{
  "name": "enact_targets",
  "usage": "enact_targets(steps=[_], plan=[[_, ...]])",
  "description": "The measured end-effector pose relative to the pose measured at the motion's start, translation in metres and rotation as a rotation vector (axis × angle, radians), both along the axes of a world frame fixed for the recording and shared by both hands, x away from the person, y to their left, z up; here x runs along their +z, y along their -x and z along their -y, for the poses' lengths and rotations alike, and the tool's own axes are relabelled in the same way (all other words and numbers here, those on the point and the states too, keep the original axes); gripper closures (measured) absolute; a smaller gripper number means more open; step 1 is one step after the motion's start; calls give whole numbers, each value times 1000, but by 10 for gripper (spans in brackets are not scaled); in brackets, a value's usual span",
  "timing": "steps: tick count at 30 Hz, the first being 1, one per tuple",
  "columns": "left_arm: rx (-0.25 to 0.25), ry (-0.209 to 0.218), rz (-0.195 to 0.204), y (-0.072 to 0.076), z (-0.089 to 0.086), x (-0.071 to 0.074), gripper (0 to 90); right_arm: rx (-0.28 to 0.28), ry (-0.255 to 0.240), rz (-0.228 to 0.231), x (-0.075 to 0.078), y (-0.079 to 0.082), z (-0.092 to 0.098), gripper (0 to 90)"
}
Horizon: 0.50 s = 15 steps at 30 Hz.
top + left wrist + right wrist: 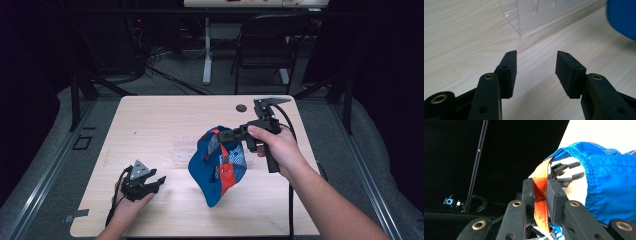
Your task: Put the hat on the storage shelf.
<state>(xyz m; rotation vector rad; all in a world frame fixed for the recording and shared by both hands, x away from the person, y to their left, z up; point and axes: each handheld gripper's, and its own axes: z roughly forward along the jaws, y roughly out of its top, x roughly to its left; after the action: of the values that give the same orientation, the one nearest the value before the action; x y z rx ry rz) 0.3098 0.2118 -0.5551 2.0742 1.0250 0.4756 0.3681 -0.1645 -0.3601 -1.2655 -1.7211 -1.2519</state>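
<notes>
1. The right gripper (540, 192) had its jaws clamped on the orange strap (541, 195) of a blue cap (218, 167), which hung above the table's (150, 120) centre, toward four o'clock.
2. The left gripper (536, 72) rested at seven o'clock, jaws spread wide on nothing.
3. A clear plastic box (534, 12) stood at its twelve o'clock.
4. No writing was legible on the cap.

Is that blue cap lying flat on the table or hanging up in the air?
Hanging. The right gripper has its fingers shut on the blue cap's orange strap, and the cap dangles, its lower edge near or touching the table.
</notes>
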Motion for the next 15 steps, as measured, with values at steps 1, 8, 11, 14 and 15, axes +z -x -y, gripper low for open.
enact_targets(steps=[1,8,11,14,15], plan=[[-9,9,4,1,2,2,518,-4,1,1,1,-1,0,784],[-57,36,61,10,18,15,511,-33,5,23,12,-9,3,783],[-75,56,94,14,26,23,509,-48,3,26,18,-13,5,784],[-96,82,127,16,34,30,502,-65,7,37,23,-17,7,784],[-102,87,132,17,37,32,494,-70,7,38,24,-18,8,784]])
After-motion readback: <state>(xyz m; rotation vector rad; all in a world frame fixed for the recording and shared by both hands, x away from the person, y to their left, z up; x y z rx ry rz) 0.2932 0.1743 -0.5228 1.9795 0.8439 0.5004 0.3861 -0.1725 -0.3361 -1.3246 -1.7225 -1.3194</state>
